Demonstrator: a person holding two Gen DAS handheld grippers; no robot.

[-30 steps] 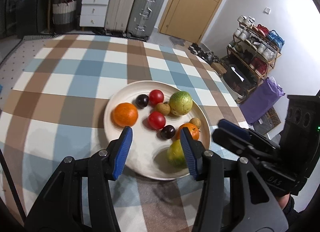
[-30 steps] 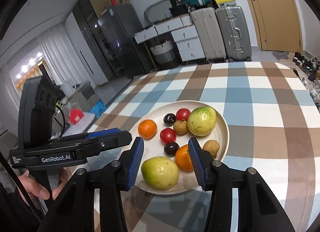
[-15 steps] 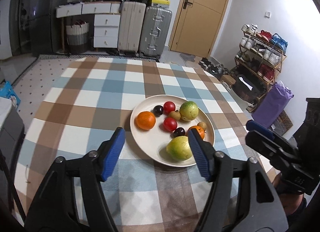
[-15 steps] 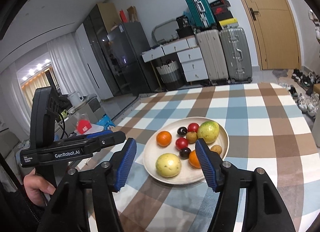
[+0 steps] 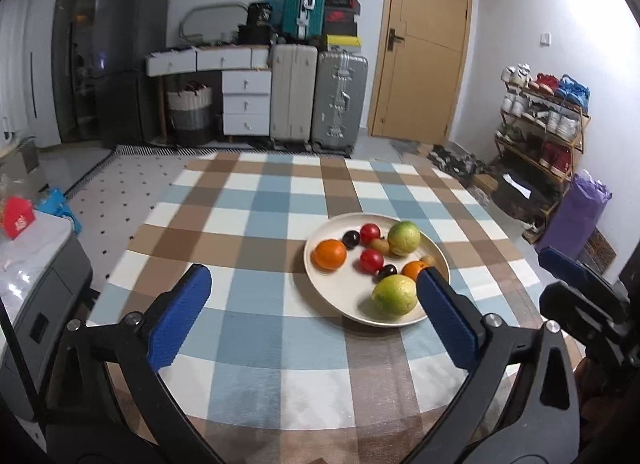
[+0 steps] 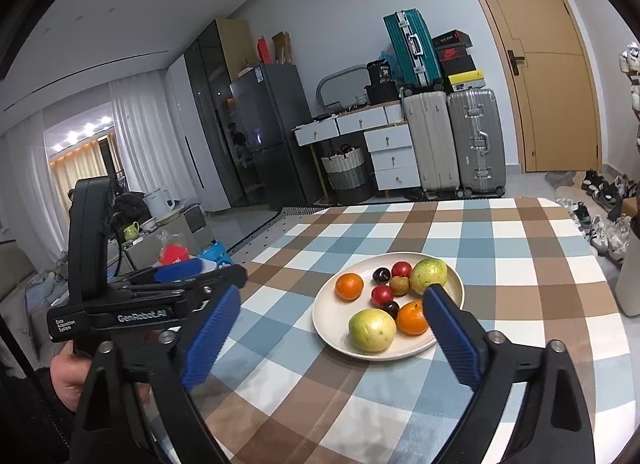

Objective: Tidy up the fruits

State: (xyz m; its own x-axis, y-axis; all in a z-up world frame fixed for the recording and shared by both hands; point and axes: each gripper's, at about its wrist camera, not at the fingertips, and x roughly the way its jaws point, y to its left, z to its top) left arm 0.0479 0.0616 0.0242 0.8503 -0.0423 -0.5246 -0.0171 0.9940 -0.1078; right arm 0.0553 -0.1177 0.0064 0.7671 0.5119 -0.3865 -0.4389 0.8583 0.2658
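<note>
1. Both grippers, left gripper [image 5: 310, 314] and right gripper [image 6: 330, 338], have just been opening; jaws now stand wide, holding nothing.
2. All fruits lie on the plate [image 5: 320, 278], ahead and to the right of the left gripper.
3. From the right gripper, the plate [image 6: 326, 318] lies straight ahead, so it seems better placed.

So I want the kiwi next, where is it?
In the right wrist view the kiwi sits mid-plate, touching the green guava, just below the red tomato.

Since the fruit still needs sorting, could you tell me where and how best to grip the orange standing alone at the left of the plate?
Grip the lone orange across its widest middle, coming down from above and the plate's open left side. It is round with bare plate around it, so fingers fit either side. The dark plum is its nearest neighbour.
</note>
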